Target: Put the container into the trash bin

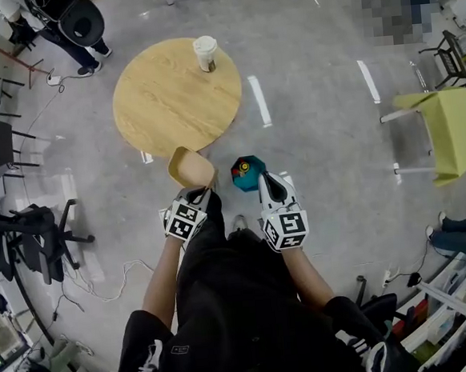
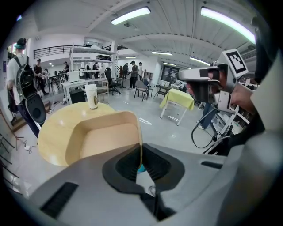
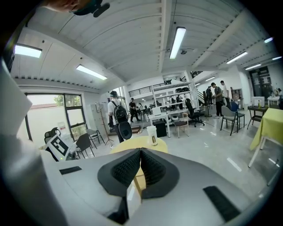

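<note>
Your left gripper (image 1: 195,194) has its jaws clenched on the tan container's (image 1: 187,167) wall. Your right gripper (image 1: 266,178) has its jaws pressed together, empty, beside the teal trash bin (image 1: 244,172).

Left gripper (image 2: 140,161): my shell is smooth, matt grey plastic. Pads (image 2: 128,165) are black, finely ribbed and rubbery-looking. Right gripper (image 3: 140,165): same build and finish.

Container (image 2: 106,137) at my left jaws: thin tan wall, matt, no gloss, looks like moulded paper pulp.

Round table (image 1: 177,93) ahead of both tools: pale wood-look top, satin, faint grain.

Cup (image 1: 205,53) on it: white, paper-looking, with a smooth lid.

Trash bin (image 1: 241,180) just ahead of my right tool: teal, plastic-looking.

Floor (image 1: 317,134): grey, smooth and polished; it reflects the ceiling lights.
</note>
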Available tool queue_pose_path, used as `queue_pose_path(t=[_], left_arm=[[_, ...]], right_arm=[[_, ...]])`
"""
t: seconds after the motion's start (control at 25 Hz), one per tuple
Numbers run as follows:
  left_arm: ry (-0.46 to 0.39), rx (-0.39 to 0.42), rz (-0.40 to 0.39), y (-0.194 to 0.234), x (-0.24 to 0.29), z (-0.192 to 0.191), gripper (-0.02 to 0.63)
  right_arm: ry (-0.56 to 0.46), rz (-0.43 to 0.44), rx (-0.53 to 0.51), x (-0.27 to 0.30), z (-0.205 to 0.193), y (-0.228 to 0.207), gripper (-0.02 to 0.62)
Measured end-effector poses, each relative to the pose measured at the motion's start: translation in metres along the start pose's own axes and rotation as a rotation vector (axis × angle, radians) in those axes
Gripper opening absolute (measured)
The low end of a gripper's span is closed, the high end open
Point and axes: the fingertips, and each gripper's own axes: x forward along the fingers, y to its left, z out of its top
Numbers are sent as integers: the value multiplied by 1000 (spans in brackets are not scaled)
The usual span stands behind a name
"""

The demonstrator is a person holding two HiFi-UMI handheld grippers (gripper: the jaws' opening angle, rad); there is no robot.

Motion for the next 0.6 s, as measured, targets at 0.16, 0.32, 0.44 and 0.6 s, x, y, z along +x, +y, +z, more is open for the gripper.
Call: queue_pose_path(t=[0.16,0.32,0.44,0.6], left_arm=[[20,45,-29,-36,-13,-21,15],[60,99,-92,-48,-20,-41,15],[75,140,-155,-54,-20,-52,15],[90,206,-229,-57,-8,-57,15]], right_arm=[[25,-2,-11,-22,-14,4,26],[23,-42,-12,-32,-21,20,26],[18,-101,-4,-39,-24,28,26],[6,-186,10,-42,-24,28,26]])
